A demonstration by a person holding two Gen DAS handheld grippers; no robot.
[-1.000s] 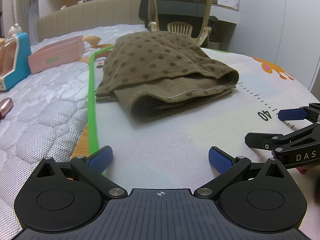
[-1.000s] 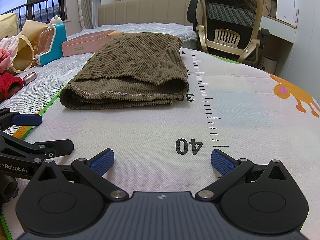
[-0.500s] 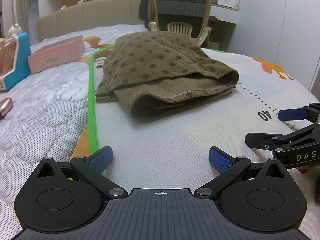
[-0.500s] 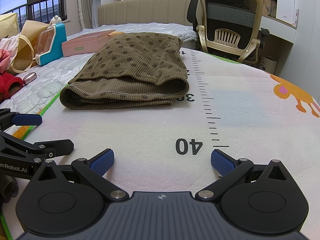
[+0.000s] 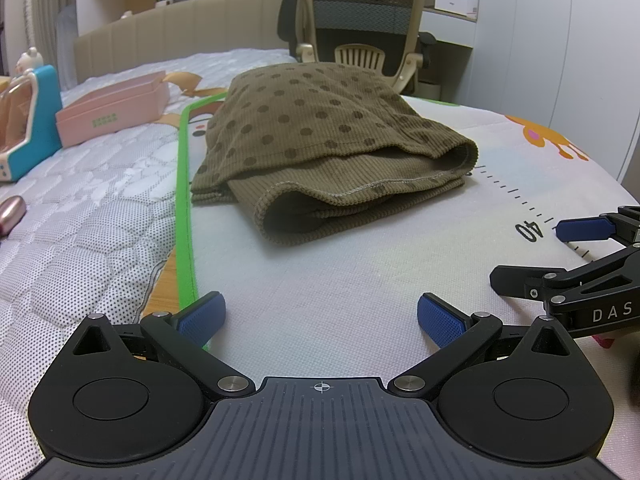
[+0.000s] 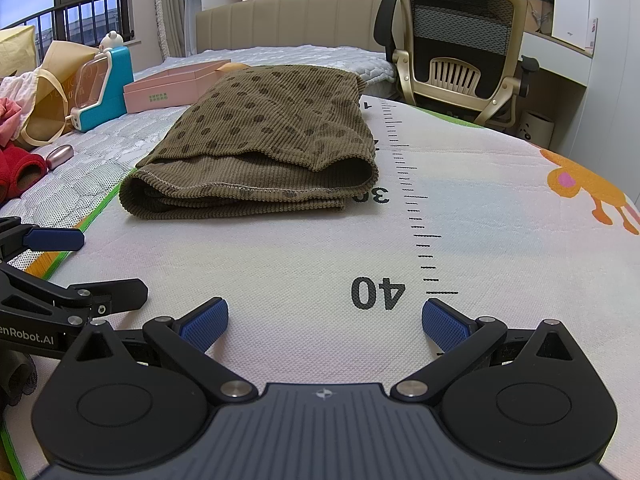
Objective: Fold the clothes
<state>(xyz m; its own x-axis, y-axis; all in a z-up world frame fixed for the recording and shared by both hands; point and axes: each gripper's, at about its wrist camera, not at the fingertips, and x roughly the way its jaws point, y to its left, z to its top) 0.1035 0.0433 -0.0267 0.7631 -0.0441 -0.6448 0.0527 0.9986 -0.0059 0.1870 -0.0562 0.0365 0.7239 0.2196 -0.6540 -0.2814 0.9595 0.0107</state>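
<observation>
Garment: a brown dotted corduroy piece, folded into a thick stack, lies in the upper middle of both views on the white mat, beside the printed ruler marks.
Left gripper: jaws wide apart, empty, low at the bottom of its frame, well short of the garment.
Right gripper: jaws wide apart, empty, near the printed "40".
Pink box: upper left, on the quilted bed cover.
Office chair: upper right, behind the mat.
</observation>
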